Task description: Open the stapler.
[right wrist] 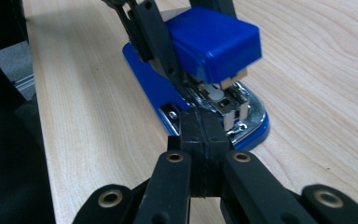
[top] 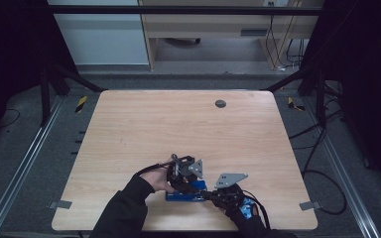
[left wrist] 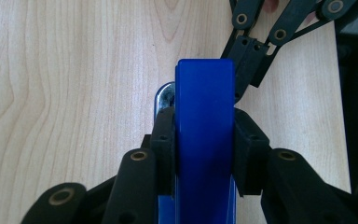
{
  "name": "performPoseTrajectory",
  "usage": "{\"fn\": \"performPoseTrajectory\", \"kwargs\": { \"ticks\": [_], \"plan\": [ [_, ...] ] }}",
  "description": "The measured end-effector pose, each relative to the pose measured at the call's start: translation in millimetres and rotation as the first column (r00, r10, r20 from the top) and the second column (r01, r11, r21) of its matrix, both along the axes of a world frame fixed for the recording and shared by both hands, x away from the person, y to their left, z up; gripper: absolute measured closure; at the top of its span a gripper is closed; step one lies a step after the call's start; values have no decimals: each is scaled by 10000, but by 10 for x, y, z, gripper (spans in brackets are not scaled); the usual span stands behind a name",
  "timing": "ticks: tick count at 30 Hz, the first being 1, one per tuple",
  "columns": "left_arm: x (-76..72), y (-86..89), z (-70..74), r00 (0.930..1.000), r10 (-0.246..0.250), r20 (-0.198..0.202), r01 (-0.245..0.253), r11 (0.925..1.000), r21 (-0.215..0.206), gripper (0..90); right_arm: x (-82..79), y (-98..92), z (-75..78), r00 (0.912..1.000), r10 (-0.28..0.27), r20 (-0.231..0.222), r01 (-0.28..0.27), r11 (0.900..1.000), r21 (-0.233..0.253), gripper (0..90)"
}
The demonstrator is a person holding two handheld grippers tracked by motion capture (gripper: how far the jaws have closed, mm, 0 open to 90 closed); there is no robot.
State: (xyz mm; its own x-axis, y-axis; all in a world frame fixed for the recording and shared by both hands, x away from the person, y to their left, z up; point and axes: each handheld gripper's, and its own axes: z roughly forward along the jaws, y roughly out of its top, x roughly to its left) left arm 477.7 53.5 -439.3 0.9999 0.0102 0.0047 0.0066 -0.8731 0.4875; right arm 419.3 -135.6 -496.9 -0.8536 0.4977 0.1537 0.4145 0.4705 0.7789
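A blue stapler (top: 185, 196) lies near the table's front edge. My left gripper (top: 190, 183) is shut on its blue top arm (left wrist: 205, 93), one pad on each side. In the right gripper view the top arm (right wrist: 214, 42) is lifted, showing the metal magazine and the chrome base plate (right wrist: 247, 121). My right gripper (right wrist: 202, 128) is shut, pads pressed together with nothing seen between them, and its tip rests at the stapler's front end by the base plate. In the left gripper view the right gripper (left wrist: 248, 58) reaches in from the upper right beside the stapler's nose.
The wooden table (top: 178, 124) has a grey round grommet (top: 220, 103) at the back. Its front edge (right wrist: 37, 121) runs close to the stapler. A dark sleeve (top: 124, 210) comes in at the bottom left. Black frame rails and cables surround the table.
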Motion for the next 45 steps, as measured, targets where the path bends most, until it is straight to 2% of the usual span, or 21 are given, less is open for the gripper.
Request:
{"fn": "performPoseTrajectory", "kwargs": {
  "ticks": [9,14,19,27,35,40,45],
  "plan": [
    [-43,23,18,9994,184,296,-181,9998,-114,650,4,1,0,10000,6,11,-6,10000,-2,900],
    [-52,50,17,9990,331,288,-324,9992,-252,648,11,4,0,9999,113,46,-113,9999,-18,900],
    [-56,125,42,9986,502,157,-490,9965,-681,644,12,7,3,9999,114,37,-114,9999,-41,900],
    [-79,221,44,9971,749,107,-728,9881,-1353,639,13,10,4,9999,152,75,-151,9999,-66,900],
    [-78,285,65,9966,826,16,-813,9839,-1590,636,7,14,24,9992,338,200,-336,9993,-131,900],
    [-81,294,68,9962,867,13,-854,9833,-1606,635,-3,-19,73,9984,346,438,-358,9990,276,900],
    [-78,298,68,9961,881,-9,-871,9832,-1606,634,19,-45,145,9956,330,877,-382,9975,588,900]
  ]
}}
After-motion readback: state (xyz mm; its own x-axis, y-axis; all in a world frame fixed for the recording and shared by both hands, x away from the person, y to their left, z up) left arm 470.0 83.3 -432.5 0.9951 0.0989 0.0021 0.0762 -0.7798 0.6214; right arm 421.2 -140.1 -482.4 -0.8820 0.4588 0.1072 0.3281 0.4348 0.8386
